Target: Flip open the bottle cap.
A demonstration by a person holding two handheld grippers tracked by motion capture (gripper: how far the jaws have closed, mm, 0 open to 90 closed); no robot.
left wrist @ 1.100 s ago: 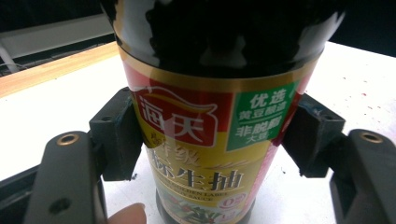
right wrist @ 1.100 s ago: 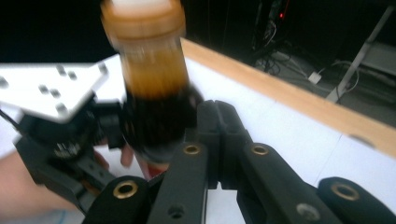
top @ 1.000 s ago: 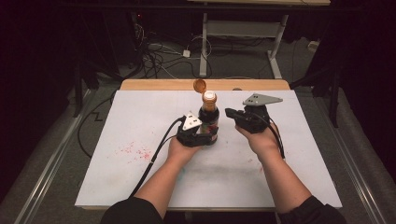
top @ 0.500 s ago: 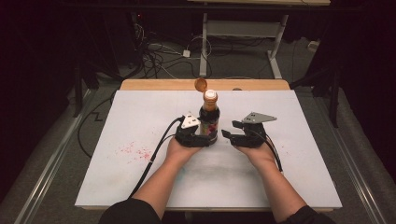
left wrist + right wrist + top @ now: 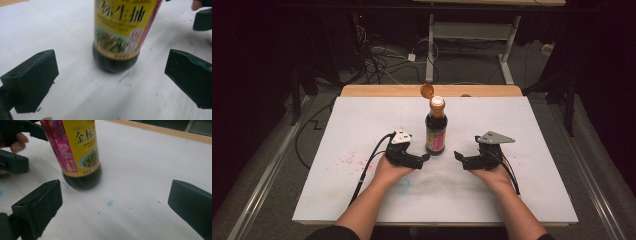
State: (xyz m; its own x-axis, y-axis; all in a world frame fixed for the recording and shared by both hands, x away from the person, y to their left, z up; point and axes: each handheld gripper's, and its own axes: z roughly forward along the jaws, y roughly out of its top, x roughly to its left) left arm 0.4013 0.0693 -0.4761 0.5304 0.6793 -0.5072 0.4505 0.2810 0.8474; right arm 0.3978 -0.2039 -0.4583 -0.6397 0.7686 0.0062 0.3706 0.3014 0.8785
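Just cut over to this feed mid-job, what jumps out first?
A dark sauce bottle with a yellow and pink label stands upright mid-table on the white board, its orange flip cap hinged open. The left gripper and right gripper rest low on either side of it, jaws spread wide and gripping nothing. Faint red specks stain the board near its left edge.
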